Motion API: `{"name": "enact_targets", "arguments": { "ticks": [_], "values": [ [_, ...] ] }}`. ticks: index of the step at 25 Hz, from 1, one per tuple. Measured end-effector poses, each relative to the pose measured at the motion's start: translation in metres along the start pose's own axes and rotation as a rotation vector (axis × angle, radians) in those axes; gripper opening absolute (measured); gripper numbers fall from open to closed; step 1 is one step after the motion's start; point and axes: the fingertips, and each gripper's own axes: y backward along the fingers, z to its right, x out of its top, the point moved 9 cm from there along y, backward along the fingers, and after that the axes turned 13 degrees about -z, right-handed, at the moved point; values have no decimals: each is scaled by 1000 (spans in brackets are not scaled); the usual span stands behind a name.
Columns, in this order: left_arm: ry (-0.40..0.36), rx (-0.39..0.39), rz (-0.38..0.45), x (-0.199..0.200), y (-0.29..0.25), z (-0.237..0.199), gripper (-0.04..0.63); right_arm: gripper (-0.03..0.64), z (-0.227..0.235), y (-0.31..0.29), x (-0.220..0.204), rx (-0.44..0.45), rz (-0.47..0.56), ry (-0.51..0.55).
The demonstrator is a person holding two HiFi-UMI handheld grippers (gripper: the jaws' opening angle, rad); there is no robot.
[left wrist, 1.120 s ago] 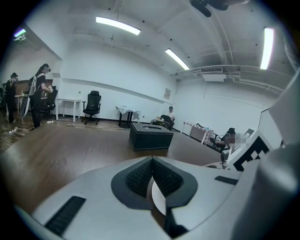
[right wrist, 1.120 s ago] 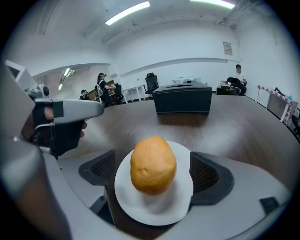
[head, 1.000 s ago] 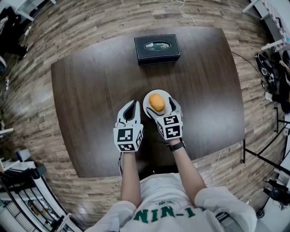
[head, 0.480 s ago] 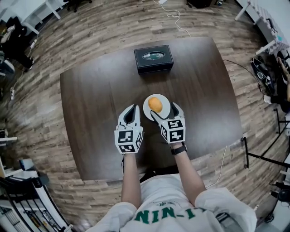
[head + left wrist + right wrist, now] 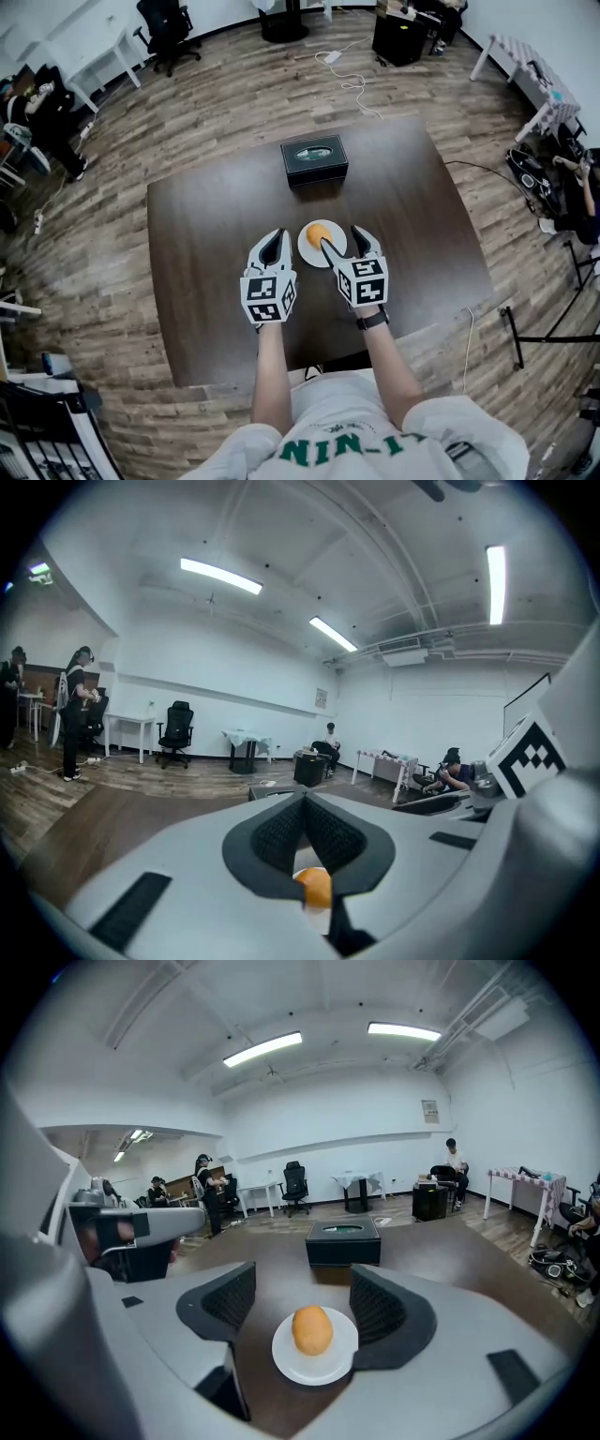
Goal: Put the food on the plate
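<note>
Now one food (image 5: 319,234) tops one plate (image 5: 307,251); left hand-held gripper (image 5: 274,234) closed, right hand-held gripper (image 5: 341,237) ajar, empty, narrowing.

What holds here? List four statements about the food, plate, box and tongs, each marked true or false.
1. The food lies on the white plate. True.
2. The right tongs grip the food. False: their jaws, which have just been closing, stand apart and hold nothing.
3. The left tongs are shut. True.
4. The black box sits on the plate. False: it stands apart from it, farther along the table.
</note>
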Motion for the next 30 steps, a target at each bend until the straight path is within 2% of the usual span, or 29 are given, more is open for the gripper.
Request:
{"name": "enact_targets", "arguments": {
  "ticks": [6,12,20,30],
  "values": [
    [-53,-2,61,25,38,19,13,270,-10,49,16,-8,91,15],
    [-97,-4,113,35,71,32,12,213,-30,89,26,46,197,54],
    [-148,1,163,44,114,52,12,161,-46,136,29,36,286,76],
    [-174,38,228,49,145,61,13,98,-51,170,31,1,375,79]
  ]
}}
